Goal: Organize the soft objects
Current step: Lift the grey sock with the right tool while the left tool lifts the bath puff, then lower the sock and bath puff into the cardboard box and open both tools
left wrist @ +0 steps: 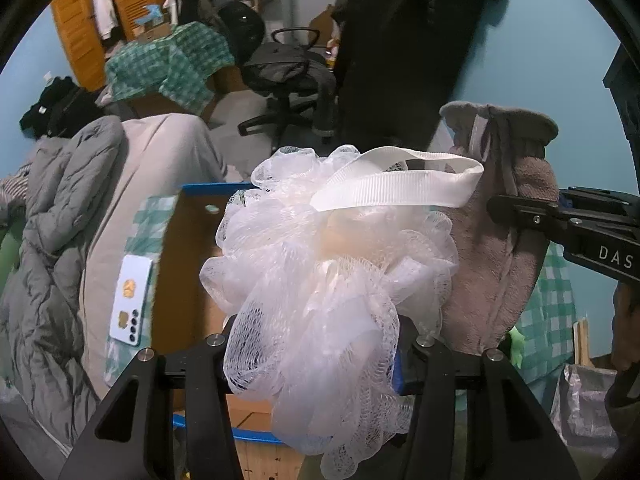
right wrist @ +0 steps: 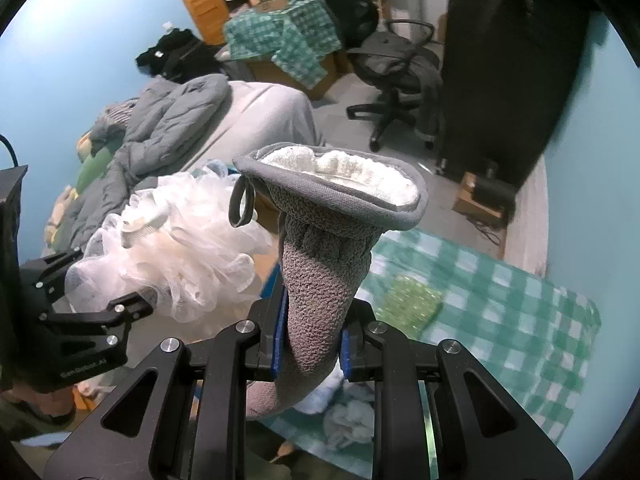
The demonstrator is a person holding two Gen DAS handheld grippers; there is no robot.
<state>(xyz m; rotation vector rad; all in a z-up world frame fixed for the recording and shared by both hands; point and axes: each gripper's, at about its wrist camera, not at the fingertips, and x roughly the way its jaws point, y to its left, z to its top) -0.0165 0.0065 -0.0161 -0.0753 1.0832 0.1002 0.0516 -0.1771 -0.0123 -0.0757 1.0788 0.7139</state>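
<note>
The bed (right wrist: 260, 112) with its grey puffer jacket (right wrist: 168, 120) fills the room to my left, and a green checked cloth (right wrist: 500, 300) spreads below and to my right; both look like soft landing ground, though I cannot tell where these things are meant to go. Between them sits a cardboard box (left wrist: 192, 280) with a blue rim, right under my left side. My right gripper (right wrist: 308, 344) has its jaws closed on the grey mitt (right wrist: 324, 280) around its narrow knitted waist, cuff up and flaring open to show white pile inside. It looks thick, limp and grippy, so I judge the waist a sound hold; taken by the cuff it would likely flop. My left gripper (left wrist: 316, 360) has its jaws closed on the white mesh pouf (left wrist: 328, 264), which bulges out above and below the blue pads (left wrist: 396, 372). It should weigh almost nothing and squash flat, so the mesh could slip or snag; its ribbon loop (left wrist: 400, 184) may be the surer handle. Mitt and pouf hang just beside each other, perhaps brushing, so I would part them before lowering either. A phone (left wrist: 132, 304) lies on the bed near the box edge, worth avoiding.
</note>
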